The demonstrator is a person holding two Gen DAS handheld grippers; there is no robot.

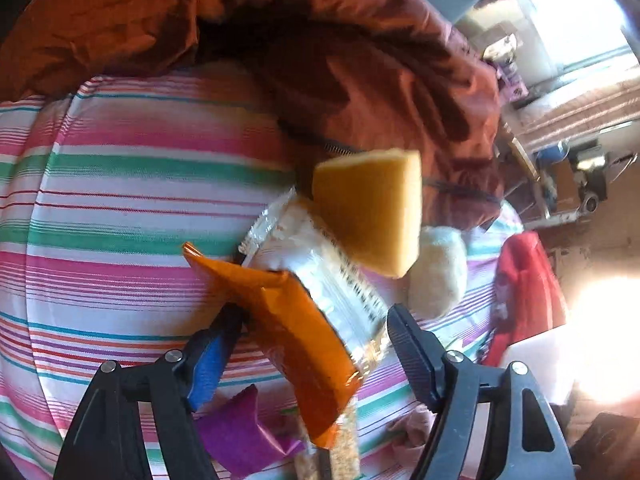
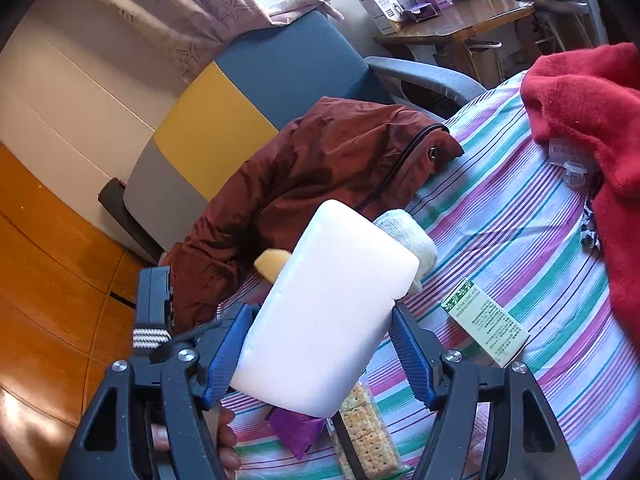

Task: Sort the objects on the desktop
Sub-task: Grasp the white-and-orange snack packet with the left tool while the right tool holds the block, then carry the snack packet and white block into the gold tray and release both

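Meanwhile, right gripper (image 2: pixel 320 354) pinching white foam block (image 2: pixel 326 312); left gripper (image 1: pixel 310 344) spread wide (orange snack packet (image 1: pixel 296 328) between fingers)

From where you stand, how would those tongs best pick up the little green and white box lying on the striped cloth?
Grip the green and white box across its two long sides, coming straight down from above. It lies flat on the striped cloth with open cloth along both long edges, so the tongs could probably straddle its narrow width; the ends are farther apart.

Glossy foil snack wrapper (image 1: pixel 296 320); smooth matt white block (image 2: pixel 324 312); striped cloth (image 1: pixel 120 208).
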